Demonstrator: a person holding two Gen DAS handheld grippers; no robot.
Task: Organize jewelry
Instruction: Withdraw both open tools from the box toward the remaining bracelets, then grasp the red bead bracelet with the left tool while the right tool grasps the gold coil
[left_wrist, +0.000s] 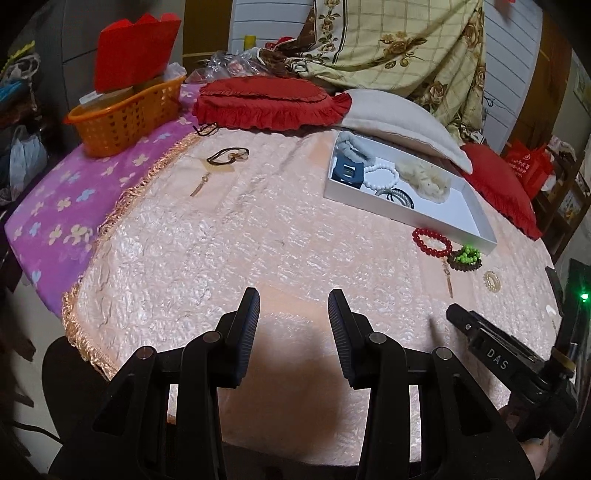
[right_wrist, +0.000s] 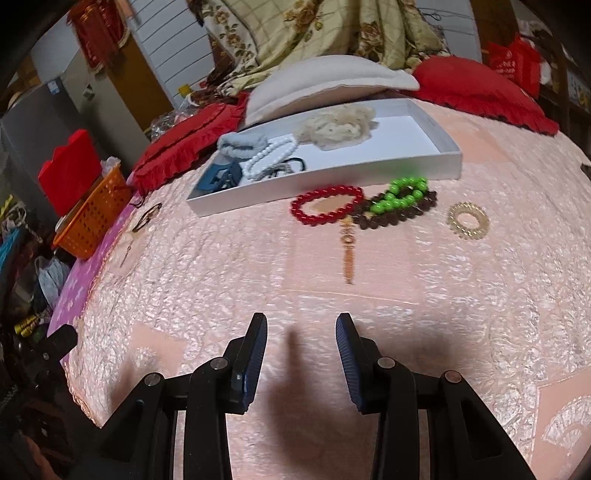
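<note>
Both tools are hovering over the pink quilted cover (right_wrist: 258, 266), each with its fingers sitting partly apart and nothing between them. The left tool (left_wrist: 293, 295) is pointing down at a bare patch of cover, and the right tool (right_wrist: 301, 319) is doing the same, throwing a dark shadow just under it.

The white tray (right_wrist: 332, 181) is lying ahead of the right tool, well apart from it, and ahead and to the right of the left one. It's already holding a blue hair claw (right_wrist: 218, 177), a white bead bracelet (right_wrist: 271, 153), a grey scrunchie (right_wrist: 242, 142), a cream fluffy scrunchie (right_wrist: 338, 127) and some dark hair ties (right_wrist: 284, 166).

Just in front of the tray's near wall, on the cover, a red bead bracelet (right_wrist: 327, 205) is sitting right beside a green bead bracelet (right_wrist: 406, 194) that's lying on a brown bead bracelet (right_wrist: 395, 214). A clear spiral hair tie (right_wrist: 467, 221) is lying off to their right, and a gold tassel pendant (right_wrist: 348, 254) is pointing back toward the right tool.

Far ahead-left of the left tool, a brown cord necklace (left_wrist: 227, 155) with a gold drop is lying near an orange basket (left_wrist: 125, 118).
</note>
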